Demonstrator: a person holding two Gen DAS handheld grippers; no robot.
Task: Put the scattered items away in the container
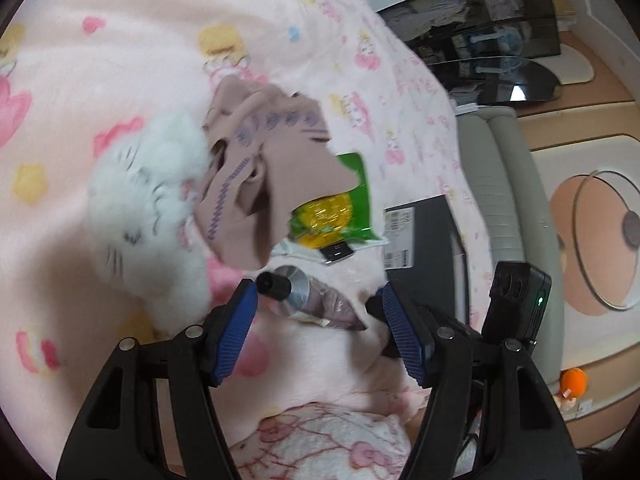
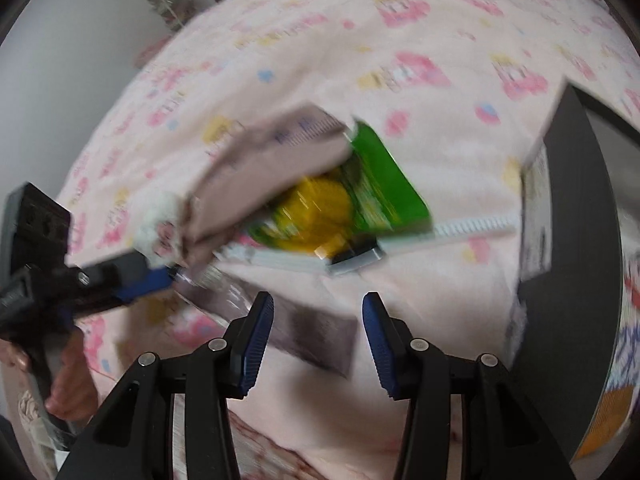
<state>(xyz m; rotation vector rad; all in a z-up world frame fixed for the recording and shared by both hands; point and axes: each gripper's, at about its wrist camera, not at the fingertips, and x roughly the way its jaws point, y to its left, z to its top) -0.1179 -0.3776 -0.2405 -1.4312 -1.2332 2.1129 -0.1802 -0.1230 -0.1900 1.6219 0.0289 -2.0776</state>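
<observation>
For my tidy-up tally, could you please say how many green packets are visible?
1: the green packet lies on the pink blanket, partly under the beige sock, left of the black container. More could be hidden underneath.

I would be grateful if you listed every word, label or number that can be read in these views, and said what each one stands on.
None can be read.
White barcode label on the dark container: print too small.
Green snack packet: print blurred.
Beige cloth: purple pattern, no legible letters.
</observation>
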